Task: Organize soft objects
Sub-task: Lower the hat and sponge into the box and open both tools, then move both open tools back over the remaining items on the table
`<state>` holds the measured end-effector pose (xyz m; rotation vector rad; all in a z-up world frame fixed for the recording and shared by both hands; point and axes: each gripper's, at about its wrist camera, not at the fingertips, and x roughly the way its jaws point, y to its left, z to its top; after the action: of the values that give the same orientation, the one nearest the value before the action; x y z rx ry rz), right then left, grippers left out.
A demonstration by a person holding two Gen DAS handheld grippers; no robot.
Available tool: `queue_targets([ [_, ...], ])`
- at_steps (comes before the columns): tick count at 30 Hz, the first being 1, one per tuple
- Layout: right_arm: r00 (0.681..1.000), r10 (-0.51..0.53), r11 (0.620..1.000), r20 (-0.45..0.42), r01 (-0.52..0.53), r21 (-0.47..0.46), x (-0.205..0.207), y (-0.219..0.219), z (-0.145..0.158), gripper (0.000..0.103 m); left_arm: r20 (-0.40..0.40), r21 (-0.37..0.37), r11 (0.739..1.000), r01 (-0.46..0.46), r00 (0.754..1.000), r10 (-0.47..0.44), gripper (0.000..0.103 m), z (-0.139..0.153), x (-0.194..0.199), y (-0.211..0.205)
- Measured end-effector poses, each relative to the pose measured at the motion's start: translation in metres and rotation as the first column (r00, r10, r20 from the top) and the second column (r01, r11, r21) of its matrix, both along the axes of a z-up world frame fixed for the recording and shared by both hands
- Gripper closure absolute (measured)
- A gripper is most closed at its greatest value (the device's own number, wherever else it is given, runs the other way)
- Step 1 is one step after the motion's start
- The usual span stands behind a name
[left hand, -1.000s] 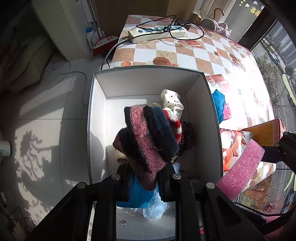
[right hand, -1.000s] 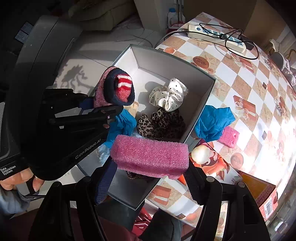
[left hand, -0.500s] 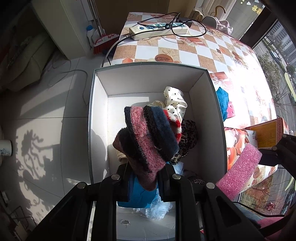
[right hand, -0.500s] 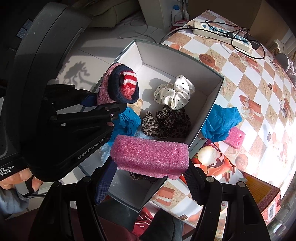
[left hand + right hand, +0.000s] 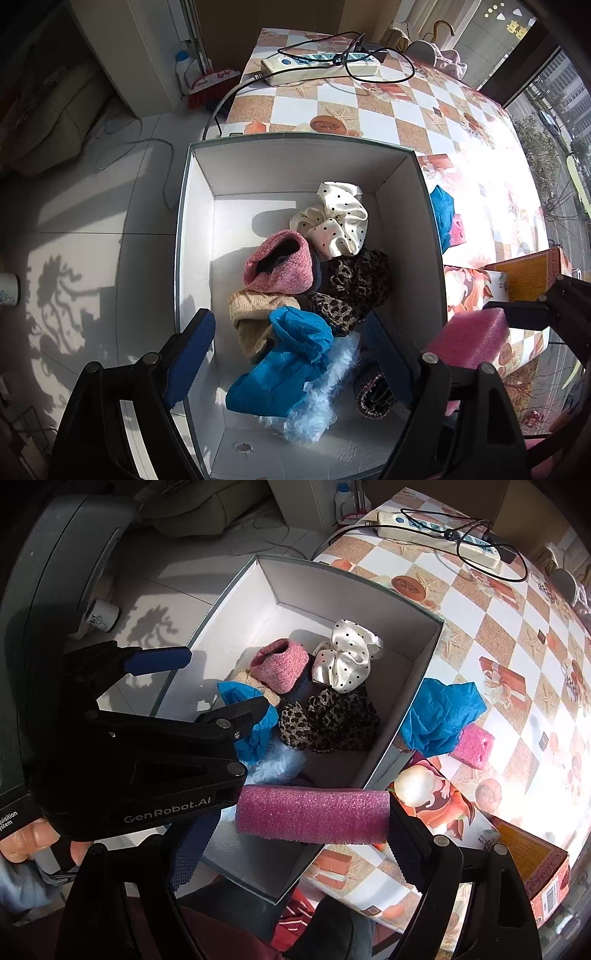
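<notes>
- Your left gripper (image 5: 286, 345) hangs over the white box (image 5: 295, 162), pointing straight down; its jaws have just been opening and stand wide apart, with nothing pressed between the blue pads (image 5: 192, 354).
- The pink knitted sock (image 5: 279, 264) lies loose in the box, about the middle of the left wrist view, touching the leopard-print scrunchie (image 5: 354, 284) at its 3 o'clock and the cream polka-dot scrunchie (image 5: 334, 225) at its 1 o'clock.
- At the sock's 6 o'clock lie a beige knitted piece (image 5: 255, 314), a blue cloth (image 5: 288, 362) and a pale blue fluffy piece (image 5: 321, 398), all inside the box.
- Your right gripper (image 5: 295, 834) has also just been opening; the long pink foam block (image 5: 312, 814) spans the gap, its right end against the right pad. Whether the left pad still presses it, you cannot tell.
- In the right wrist view, "GenRobot.AI" reads in pale letters on the left gripper's black body, at 9 o'clock from the foam.
- On the checked tablecloth (image 5: 517, 627), just outside the box wall at 3 o'clock, lie a second blue cloth (image 5: 441, 714) and a small pink foam piece (image 5: 474, 746), touching each other.
- A white cup (image 5: 101, 614) on the floor carries dark lettering, too small to read surely.
</notes>
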<state>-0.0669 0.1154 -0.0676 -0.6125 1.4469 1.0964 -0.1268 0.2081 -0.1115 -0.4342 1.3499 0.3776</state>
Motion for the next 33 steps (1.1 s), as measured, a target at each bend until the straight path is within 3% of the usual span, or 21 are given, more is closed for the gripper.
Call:
queue_targets([
  [3, 0.999, -0.031, 0.999, -0.021, 0.03, -0.011, 0.01, -0.005, -0.001, 0.016, 0.017, -0.018, 1.0, -0.012, 1.0, 0.013, 0.015, 0.001, 0.002, 0.002],
  [5, 0.998, -0.055, 0.998, -0.026, 0.055, -0.01, 0.019, -0.01, 0.001, 0.016, 0.042, -0.039, 0.999, -0.036, 0.998, 0.038, 0.001, 0.004, 0.003, 0.005],
  [9, 0.988, -0.15, 0.989, -0.037, 0.151, 0.01, 0.054, -0.026, 0.013, 0.016, 0.107, -0.068, 0.994, -0.08, 0.99, 0.087, 0.0, 0.013, 0.007, 0.013],
  [10, 0.979, -0.197, 0.98, -0.049, 0.198, 0.012, 0.07, -0.031, 0.014, 0.012, 0.114, -0.073, 0.994, -0.084, 0.989, 0.092, 0.0, 0.014, 0.009, 0.013],
  [12, 0.95, -0.305, 0.952, -0.069, 0.306, 0.018, 0.1, -0.043, 0.014, 0.0, 0.114, -0.072, 0.994, -0.085, 0.989, 0.093, 0.0, 0.016, 0.013, 0.014],
  [15, 0.881, -0.463, 0.886, -0.093, 0.462, -0.035, 0.141, -0.056, 0.0, 0.0, 0.108, -0.058, 0.995, -0.08, 0.991, 0.085, 0.0, 0.018, 0.019, 0.011],
  [18, 0.825, -0.56, 0.824, -0.082, 0.543, -0.16, 0.171, -0.061, -0.03, 0.0, 0.096, -0.066, 0.995, -0.074, 0.992, 0.08, 0.0, 0.017, 0.021, 0.007],
  [21, 0.782, -0.612, 0.782, -0.119, 0.576, -0.238, 0.187, -0.063, -0.064, 0.0, 0.087, -0.067, 0.995, -0.069, 0.993, 0.075, 0.0, 0.019, 0.021, 0.001],
  [26, 0.739, -0.645, 0.755, -0.196, 0.574, -0.318, 0.192, -0.052, -0.116, 0.0, 0.067, -0.071, 0.996, -0.062, 0.996, 0.067, 0.0, 0.022, 0.023, -0.007],
  [33, 0.774, -0.587, 0.783, -0.238, 0.468, -0.411, 0.184, -0.029, -0.163, 0.0, 0.048, -0.086, 0.994, -0.072, 0.996, 0.076, 0.0, 0.022, 0.029, -0.011],
])
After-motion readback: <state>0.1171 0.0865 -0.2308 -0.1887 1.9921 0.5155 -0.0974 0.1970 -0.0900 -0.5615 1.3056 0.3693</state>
